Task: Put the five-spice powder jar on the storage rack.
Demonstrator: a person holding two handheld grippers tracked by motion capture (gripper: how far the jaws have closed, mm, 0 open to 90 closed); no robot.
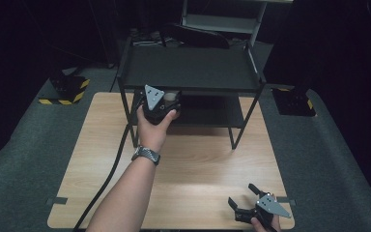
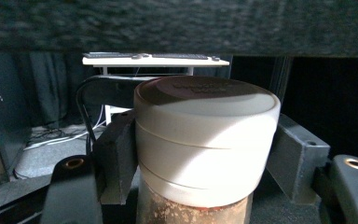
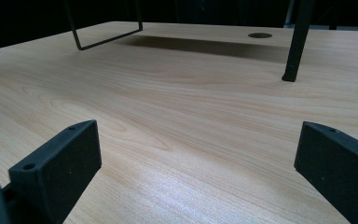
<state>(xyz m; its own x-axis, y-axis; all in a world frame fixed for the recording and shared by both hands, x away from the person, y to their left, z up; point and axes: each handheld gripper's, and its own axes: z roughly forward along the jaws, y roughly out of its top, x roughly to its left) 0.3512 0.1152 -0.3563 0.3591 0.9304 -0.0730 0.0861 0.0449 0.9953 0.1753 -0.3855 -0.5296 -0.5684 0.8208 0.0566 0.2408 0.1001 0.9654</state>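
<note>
- Left gripper (image 1: 166,104) sits at about 12 o'clock from the middle of the wooden table (image 1: 101,145), pushed in at the front of the black shelf rack (image 1: 188,67), at the level of its lower shelf.
- Its jaws are clamped on a jar (image 2: 200,154): black pads press both sides of the cream-white lid (image 2: 207,116), and a rough brownish body shows below the lid. The jar stands upright between the jaws, with the underside of the rack's top shelf just above it.
- The person's left hand (image 1: 155,126) wraps the gripper from behind; a watch (image 1: 146,154) is on the wrist, and a black cable (image 1: 107,179) trails down toward 7 o'clock.
- Right gripper (image 1: 245,200) rests low at about 5 o'clock, near the table's front edge, well apart from the rack.
- Its jaws are spread wide with nothing between them, only bare wood grain.
- In the right gripper view, a rack leg (image 3: 298,42) stands at 1 o'clock and a wire foot loop (image 3: 107,28) at 11 o'clock.
</note>
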